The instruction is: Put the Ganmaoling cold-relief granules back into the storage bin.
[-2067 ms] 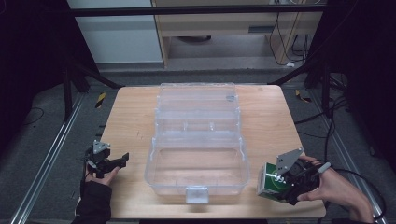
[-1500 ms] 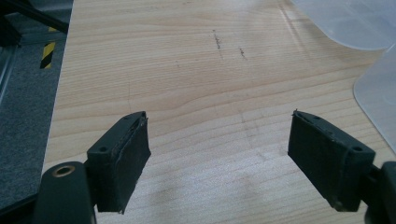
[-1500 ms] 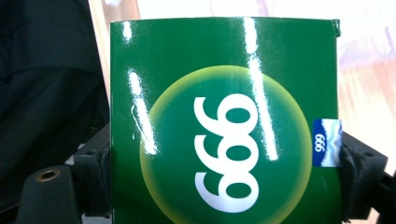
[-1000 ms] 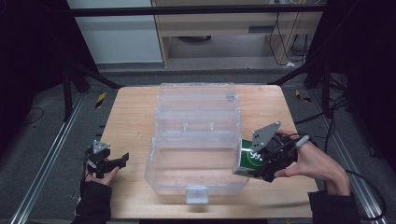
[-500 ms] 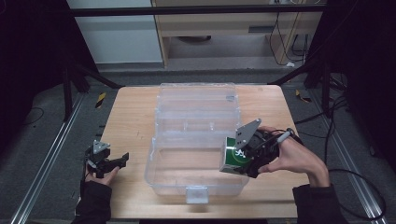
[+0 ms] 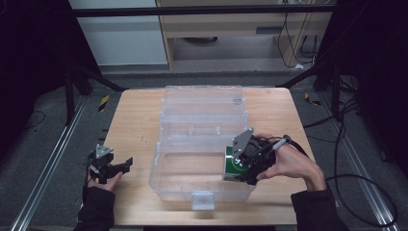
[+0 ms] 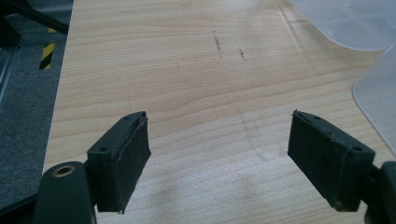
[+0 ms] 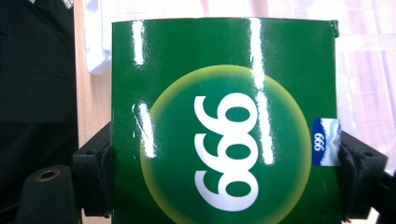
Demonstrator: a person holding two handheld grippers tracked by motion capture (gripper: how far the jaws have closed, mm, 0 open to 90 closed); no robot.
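A green box [image 6: 233,164] [image 8: 224,121] with a yellow-rimmed circle and white digits is clamped between the pads of my right gripper [image 6: 239,167] [image 8: 224,179]. That gripper holds it over the right rim of the clear plastic bin [image 6: 166,180], at the near compartment. The bin stands in the middle of the wooden table [image 6: 134,125] with its lid [image 6: 202,98] laid open behind. My left gripper [image 6: 126,165] [image 7: 219,158] rests at the table's near left, its jaws wide apart with bare wood between them.
A white latch [image 6: 202,199] sits on the bin's front wall. In the left gripper view the bin's rounded corner [image 7: 378,93] lies at the right. Dark frame legs and cables surround the table, and a pale cabinet stands beyond the far edge.
My right gripper has carried the green box from the table's near right corner leftward to the bin's right rim. The left gripper has stayed in place.
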